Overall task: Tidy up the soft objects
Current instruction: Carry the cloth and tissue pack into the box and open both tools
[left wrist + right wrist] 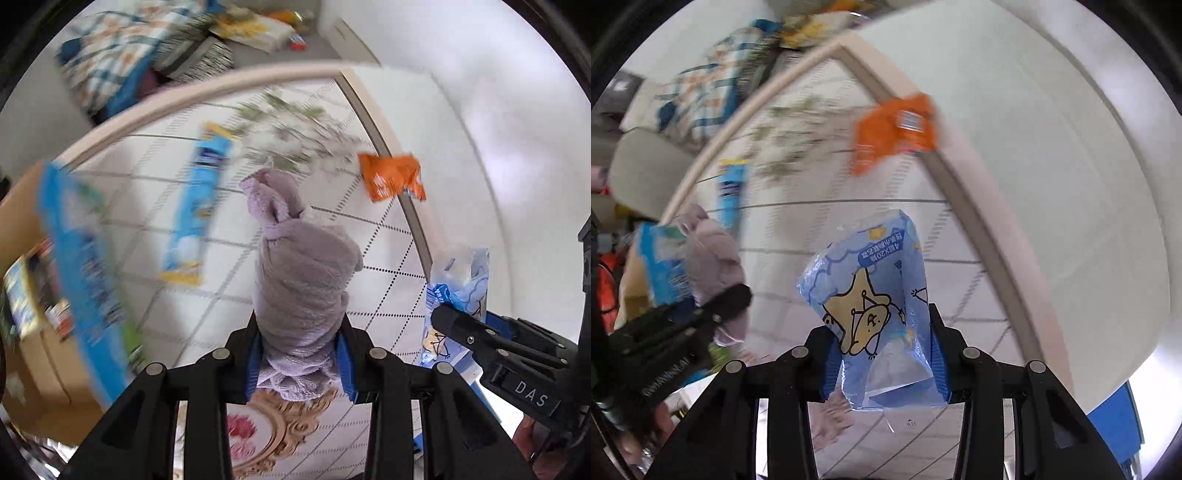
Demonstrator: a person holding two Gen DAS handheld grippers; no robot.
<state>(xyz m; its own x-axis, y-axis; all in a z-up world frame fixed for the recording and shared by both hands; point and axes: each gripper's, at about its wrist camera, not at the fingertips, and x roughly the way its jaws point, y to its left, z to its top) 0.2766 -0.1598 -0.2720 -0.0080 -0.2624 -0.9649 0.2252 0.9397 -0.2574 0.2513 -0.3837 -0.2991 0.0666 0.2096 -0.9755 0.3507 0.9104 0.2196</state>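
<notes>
The left claw is shut tight on a rolled purple towel. The towel sticks straight out toward 12 o'clock from between the fingers. It looks soft, light and squashy, and the fingers dent it a bit. The middle of the roll seems the best place to hold it, since the loose tip would flop.

The right claw is closed on a blue tissue pack with a yellow star bear on it. The pack is thin and crinkly. I think its plastic skin is slippery, so a grip on the fat middle looks safer than a grip on the flat end.

Both things are up off the white table. Seen from the left claw, the tissue pack is at about 4 o'clock.

Farther out on the table, a long blue pack lies at 10 o'clock. An orange packet sits at 1 o'clock, right on the table's edge. It could slip off.

Past the table, at 11 o'clock, there is a pile of checked cloth. Everything out there is blurry.
</notes>
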